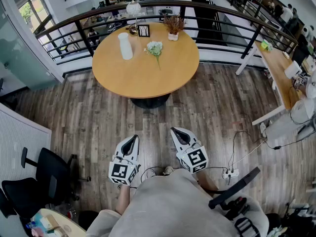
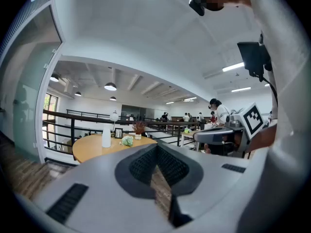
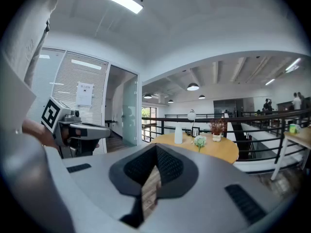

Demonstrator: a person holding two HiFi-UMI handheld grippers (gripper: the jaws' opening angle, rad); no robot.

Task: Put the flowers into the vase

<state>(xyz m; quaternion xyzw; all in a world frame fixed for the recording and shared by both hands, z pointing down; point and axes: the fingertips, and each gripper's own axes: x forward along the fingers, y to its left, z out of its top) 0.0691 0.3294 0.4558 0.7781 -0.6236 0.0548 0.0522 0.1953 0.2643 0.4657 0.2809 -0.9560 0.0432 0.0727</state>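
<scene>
Step in hand, as I judge it: the approach. Nothing's picked up yet & I'm standing well back from the round table (image 1: 148,80), w/ bare wood floor between. Going L to R: the white vase (image 1: 125,46) stands upright on the table's left-rear part, mouth up, nothing in it that I can see. My left claw (image 1: 134,138) is held low, close to my body, jaws together w/ nothing between them; its own view shows just a thin slit of floor past the tips, and the table is far off. I'd keep this one for steadying the vase: open the jaws before getting near, come in from the vase's left side, and hold the body lightly rather than the neck, since it's tall & narrow & prob. tips easily. A small picture frame (image 1: 143,31) stands at the rear, behind the gap between vase & flowers, so I'd reach from the front edge. The flowers (image 1: 155,48) lie flat on the tabletop just right of the vase, apart from it, pale heads toward the rear & green stem pointing toward me. A potted dry plant (image 1: 173,26) sits behind them to the right, which is another thing not to brush. My right claw (image 1: 177,131) is also low by my body, jaws together, empty. For the pick I'd open it early, close across the stem's near part & not on the heads, lift, swing the stem end down, then lower it straight into the vase's mouth.
</scene>
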